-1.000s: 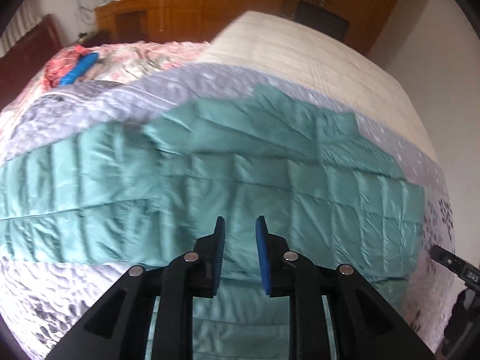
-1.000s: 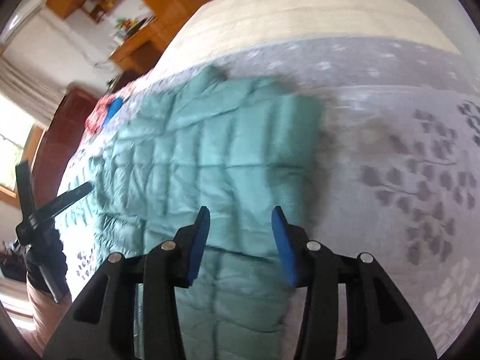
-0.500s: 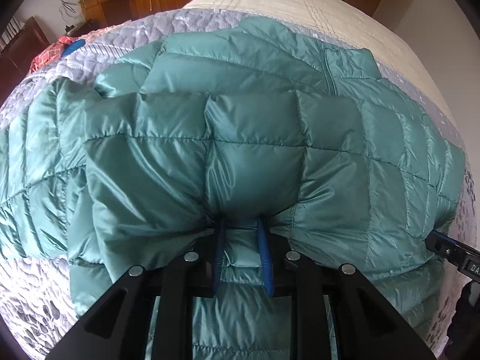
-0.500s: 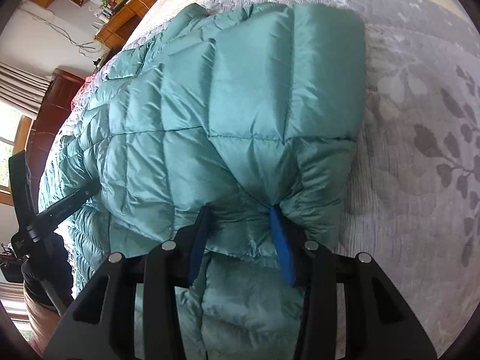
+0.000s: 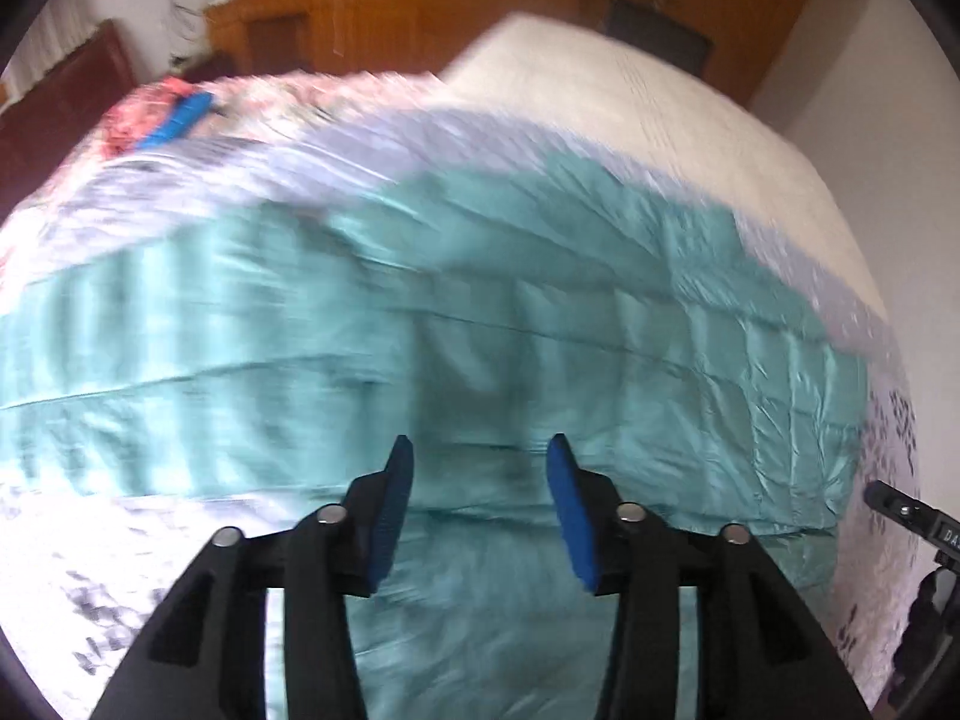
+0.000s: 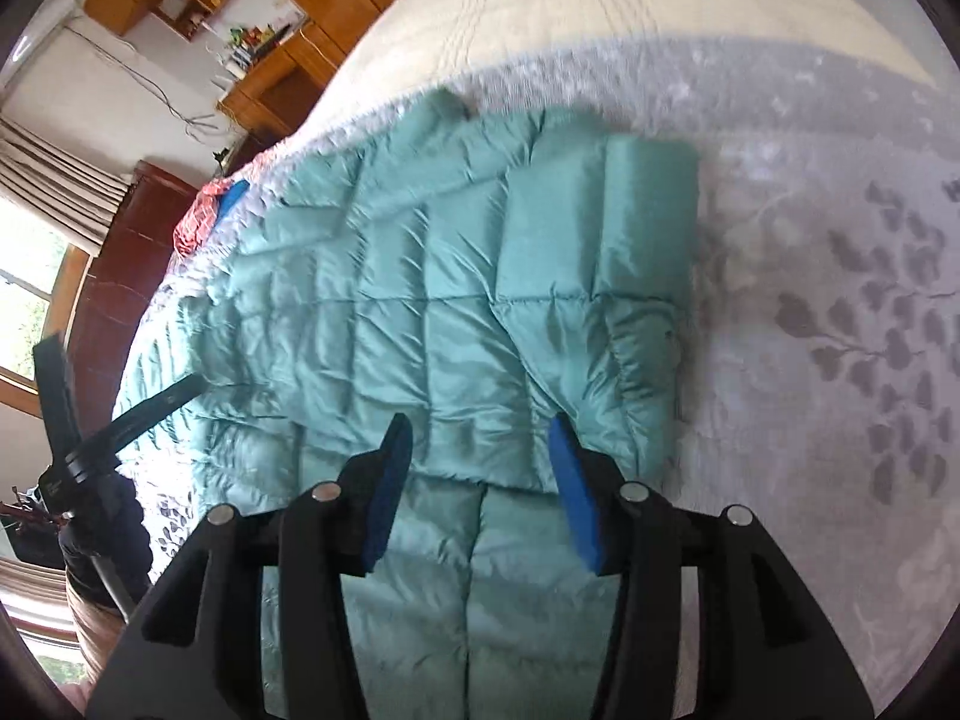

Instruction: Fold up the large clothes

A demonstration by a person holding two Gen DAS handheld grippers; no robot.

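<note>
A teal quilted down jacket [image 5: 540, 324] lies spread across the bed, its near part folded over the rest. The left wrist view is blurred by motion. My left gripper [image 5: 480, 462] hovers above the folded edge with its jaws opening and nothing between the blue pads. In the right wrist view the same jacket [image 6: 456, 300] shows a folded sleeve at its right side. My right gripper [image 6: 480, 438] stands over the fold's near edge, its jaws opening too, with no cloth pinched. The other gripper [image 6: 120, 420] shows at the left.
The jacket rests on a grey leaf-patterned bedspread [image 6: 840, 312] over a cream mattress [image 6: 600, 6]. A red floral cloth with a blue object [image 5: 174, 117] lies at the bed's far left. Wooden cabinets [image 5: 420, 0] and a dark headboard [image 6: 120, 276] stand behind.
Half a second ago both grippers were shut on the jacket's bunched edge; they have let go, spread their jaws and drawn back. The jacket now lies flat and folded.
</note>
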